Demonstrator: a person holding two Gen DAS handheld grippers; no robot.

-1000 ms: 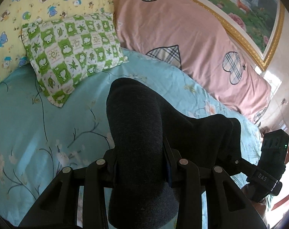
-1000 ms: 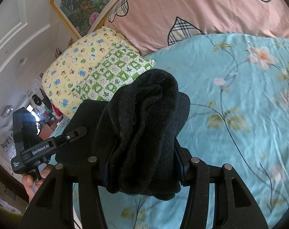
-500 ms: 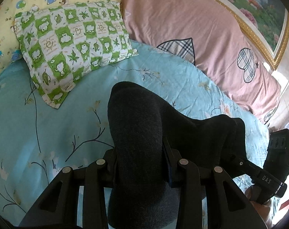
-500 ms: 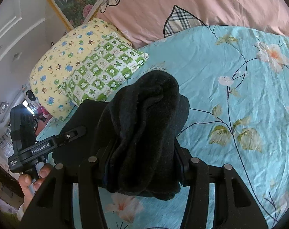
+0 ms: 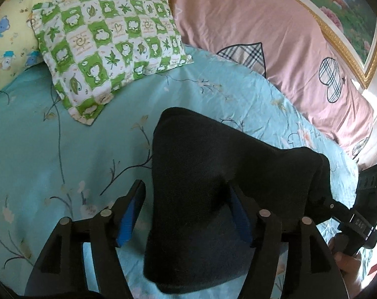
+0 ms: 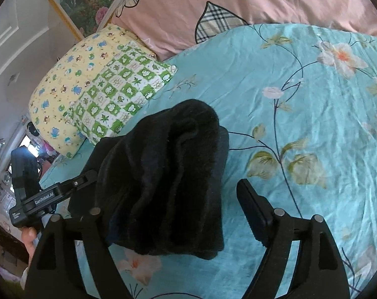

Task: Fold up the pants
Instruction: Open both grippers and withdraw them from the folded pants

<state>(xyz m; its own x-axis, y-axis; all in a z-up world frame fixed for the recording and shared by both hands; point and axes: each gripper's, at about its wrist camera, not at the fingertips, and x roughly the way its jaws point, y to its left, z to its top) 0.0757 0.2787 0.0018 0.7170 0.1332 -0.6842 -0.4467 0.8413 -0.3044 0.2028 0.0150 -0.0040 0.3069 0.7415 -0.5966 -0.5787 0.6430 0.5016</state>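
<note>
The dark pants (image 5: 201,186) lie bunched and folded on the turquoise floral bedsheet (image 5: 64,149). My left gripper (image 5: 186,194) is open, its fingers spread either side of one end of the pants; the blue pad (image 5: 128,214) of the left finger is bare. My right gripper (image 6: 171,189) is open too, with the other end of the pants (image 6: 168,179) draped over its left finger and the right finger (image 6: 253,209) standing free. Each gripper shows at the edge of the other's view, the right one (image 5: 362,211) and the left one (image 6: 39,196).
A green-and-white checked pillow (image 5: 108,54) and a yellow cartoon pillow (image 5: 9,25) lie at the head of the bed. A long pink pillow with plaid hearts (image 5: 263,25) runs along the back. A framed picture (image 5: 338,7) hangs behind it.
Both grippers have opened and let go of the pants, which now rest lower on the sheet. Both have moved forward and down toward the bed.
</note>
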